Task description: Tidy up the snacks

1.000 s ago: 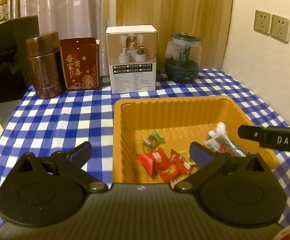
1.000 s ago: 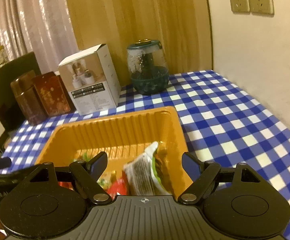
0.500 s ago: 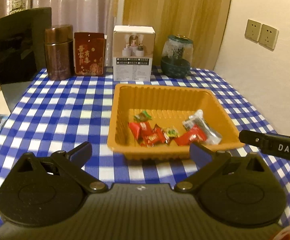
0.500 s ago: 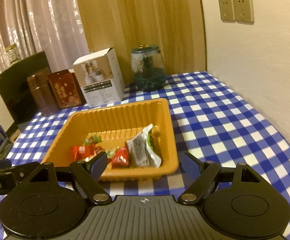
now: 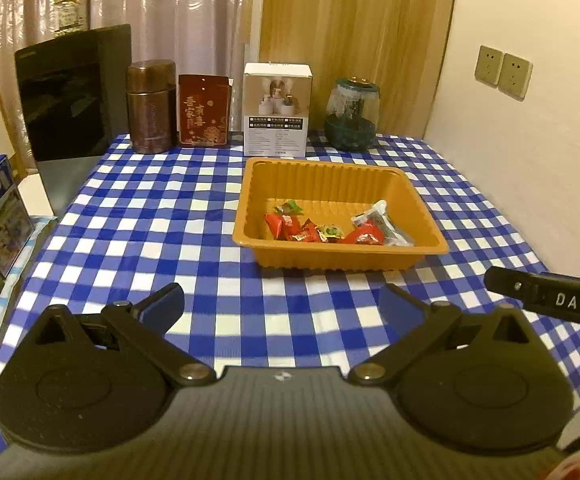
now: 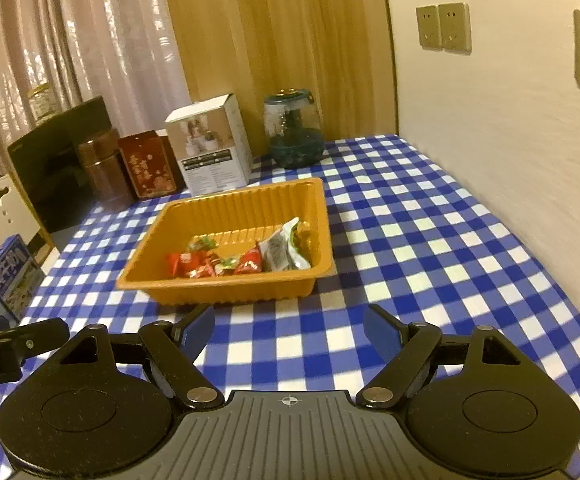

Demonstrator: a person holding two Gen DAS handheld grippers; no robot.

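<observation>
Left wrist: one tray (image 5: pixel 430 246), three red snack packets (image 5: pixel 286 226).

The bench (image 5: pixel 162 216) has a blue and white checked cloth over it. An orange tray (image 5: pixel 430 236) sits about mid-bench. Along the back edge, left to right: a brown tin (image 5: pixel 150 108), a red box (image 5: pixel 204 112), a white carton (image 5: pixel 276 110), and a domed glass jar (image 5: pixel 352 114).

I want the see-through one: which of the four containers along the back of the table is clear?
The glass jar at the right end, with a dark green base; the brown tin, red tin and white box are all opaque.
</observation>
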